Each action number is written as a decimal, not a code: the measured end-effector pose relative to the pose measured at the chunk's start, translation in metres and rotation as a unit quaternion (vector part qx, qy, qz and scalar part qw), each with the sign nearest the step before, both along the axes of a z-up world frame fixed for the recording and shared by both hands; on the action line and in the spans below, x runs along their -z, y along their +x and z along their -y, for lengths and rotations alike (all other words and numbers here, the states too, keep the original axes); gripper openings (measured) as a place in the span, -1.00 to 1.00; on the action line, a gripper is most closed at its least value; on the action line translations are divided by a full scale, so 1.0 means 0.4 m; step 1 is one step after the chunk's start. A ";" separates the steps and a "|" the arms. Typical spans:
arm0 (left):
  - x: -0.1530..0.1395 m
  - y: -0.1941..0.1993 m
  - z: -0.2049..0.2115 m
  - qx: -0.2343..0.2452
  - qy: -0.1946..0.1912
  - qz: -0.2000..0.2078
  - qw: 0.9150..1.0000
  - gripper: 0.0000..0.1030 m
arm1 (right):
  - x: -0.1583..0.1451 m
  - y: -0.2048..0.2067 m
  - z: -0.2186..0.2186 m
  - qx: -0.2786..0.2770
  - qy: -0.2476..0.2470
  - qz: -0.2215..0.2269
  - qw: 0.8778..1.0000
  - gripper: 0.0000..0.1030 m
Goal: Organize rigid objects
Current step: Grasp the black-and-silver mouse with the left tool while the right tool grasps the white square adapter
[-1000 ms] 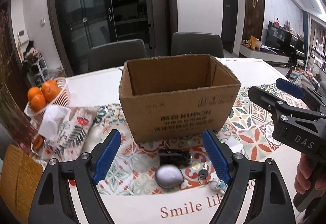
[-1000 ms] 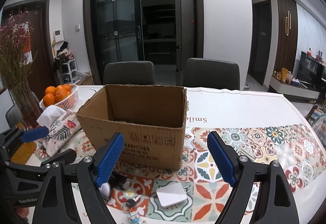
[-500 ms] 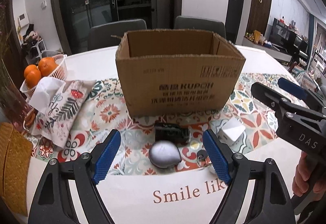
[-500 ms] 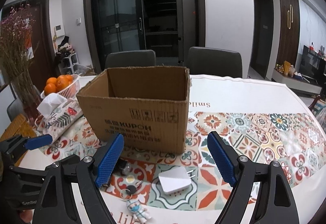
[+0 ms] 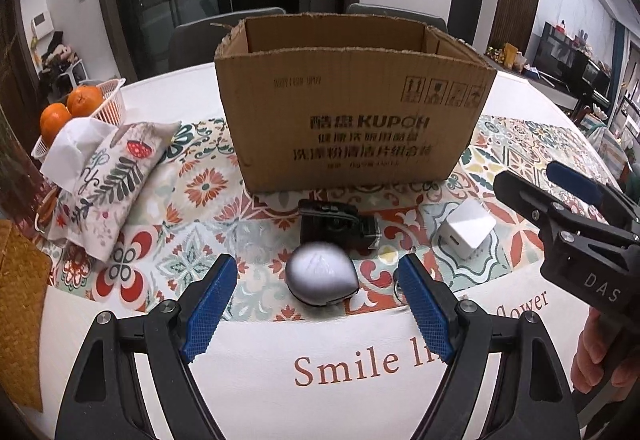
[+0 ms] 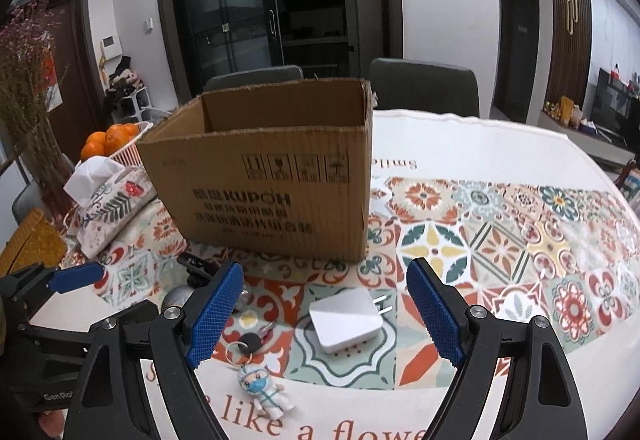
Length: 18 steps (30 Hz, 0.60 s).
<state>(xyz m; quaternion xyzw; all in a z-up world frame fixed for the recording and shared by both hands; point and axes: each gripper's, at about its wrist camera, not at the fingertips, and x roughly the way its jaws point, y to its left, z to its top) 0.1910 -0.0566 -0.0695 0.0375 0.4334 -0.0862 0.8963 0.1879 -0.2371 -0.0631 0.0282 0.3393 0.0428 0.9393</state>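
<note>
An open cardboard box (image 5: 352, 112) stands on the patterned table runner; it also shows in the right wrist view (image 6: 264, 176). In front of it lie a silver egg-shaped object (image 5: 322, 278), a small black device (image 5: 340, 226), a white charger (image 5: 466, 234) and a key with a doll keychain (image 6: 260, 372). The charger shows in the right wrist view (image 6: 346, 320). My left gripper (image 5: 320, 316) is open, just short of the silver object. My right gripper (image 6: 326, 320) is open, with the charger between its fingers' line.
A tissue pack in a floral cover (image 5: 100, 176) and a basket of oranges (image 5: 76, 108) sit at the left. A woven mat (image 5: 20, 312) lies at the left edge. Two chairs (image 6: 424, 88) stand behind the table. The right gripper shows in the left wrist view (image 5: 576, 208).
Both grippers have tilted down and moved closer to the table. The objects in front of the box now sit nearer the fingers. Both stayed open.
</note>
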 end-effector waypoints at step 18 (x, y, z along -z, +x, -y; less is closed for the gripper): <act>0.113 0.041 0.009 -0.011 0.001 -0.057 0.998 0.60 | 0.124 0.047 0.019 0.000 -0.006 -0.073 0.997 0.65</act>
